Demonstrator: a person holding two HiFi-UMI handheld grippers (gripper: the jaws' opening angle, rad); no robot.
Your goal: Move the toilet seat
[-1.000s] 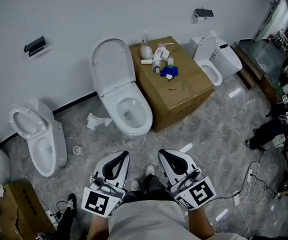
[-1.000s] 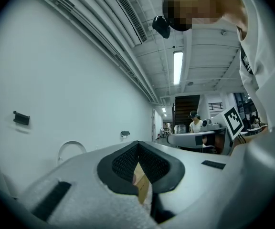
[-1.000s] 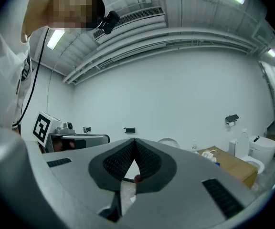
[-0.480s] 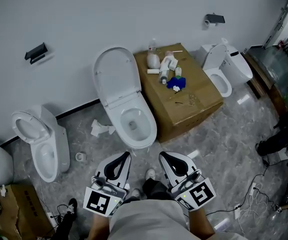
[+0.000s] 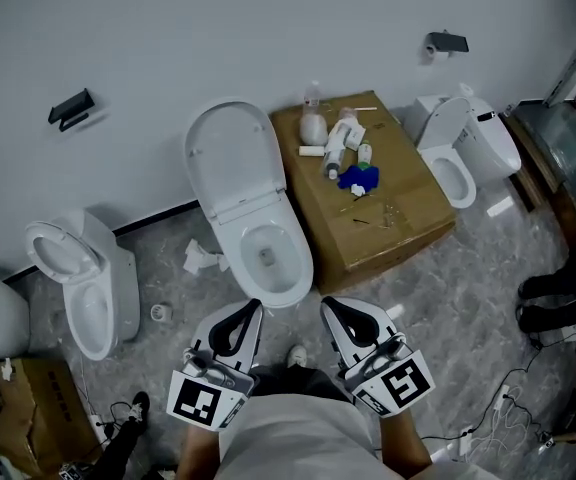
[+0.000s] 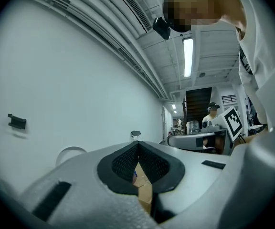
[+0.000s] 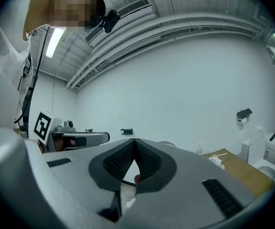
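Low in the head view, the left gripper (image 5: 249,310) and the right gripper (image 5: 328,306) sit side by side just above the person's torso, both pointing up the frame toward the middle toilet (image 5: 268,253). Neither touches it; a strip of grey marbled floor (image 5: 438,268) lies between the jaw tips and the bowl's front edge.

Seen from its own camera, the left gripper (image 6: 138,145) has its black textured pads pressed together at the tip, with nothing pinched between them. The right gripper (image 7: 134,141) looks the same: jaws closed tip to tip, holding nothing.

At upper centre of the head view, the toilet seat (image 5: 230,153) stands raised, a white oval leaning back against the white wall above the open bowl. Whether ring and lid are both up cannot be told.

Just right of that toilet stands a cardboard box (image 5: 398,218) with bottles (image 5: 340,143) and a blue object (image 5: 358,178) on top. Another toilet (image 5: 468,153) is at the upper right, under a black paper holder (image 5: 446,42) on the wall. A third toilet (image 5: 78,278) stands at the left, lid up, and a black wall bracket (image 5: 71,108) hangs above it. Crumpled tissue (image 5: 200,258) lies on the floor between the left and middle toilets.
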